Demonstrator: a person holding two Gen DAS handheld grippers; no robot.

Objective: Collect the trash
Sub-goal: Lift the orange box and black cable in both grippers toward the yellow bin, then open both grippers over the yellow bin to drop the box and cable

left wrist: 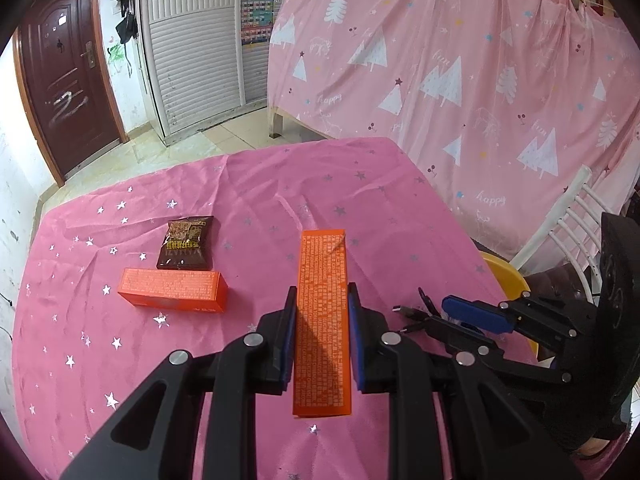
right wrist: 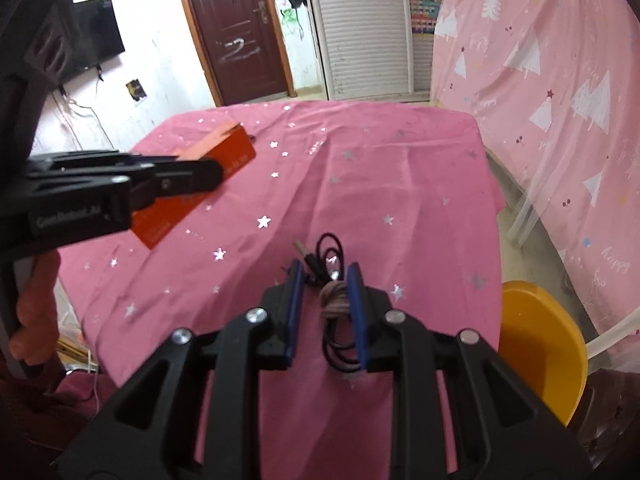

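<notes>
My left gripper (left wrist: 322,292) is shut on a long orange box (left wrist: 324,264), which it holds lengthwise between its blue pads above the pink starred tablecloth (left wrist: 240,184). The right wrist view shows that same box (right wrist: 236,152) in the left gripper (right wrist: 214,176) at the upper left. A second orange box (left wrist: 172,292) and a dark snack packet (left wrist: 186,244) lie on the table to the left. My right gripper (right wrist: 325,268) is shut on a coiled black cable (right wrist: 332,300) bound with a brownish tie. It holds the cable near the table's right edge, with the right gripper (left wrist: 434,314) and the plug showing in the left wrist view.
A yellow bin (right wrist: 540,340) stands on the floor just off the table's right edge, also seen as the bin (left wrist: 506,280). A white chair (left wrist: 560,224) and a pink tree-print curtain (left wrist: 480,80) are behind it. A person's hand (right wrist: 36,308) grips the left tool.
</notes>
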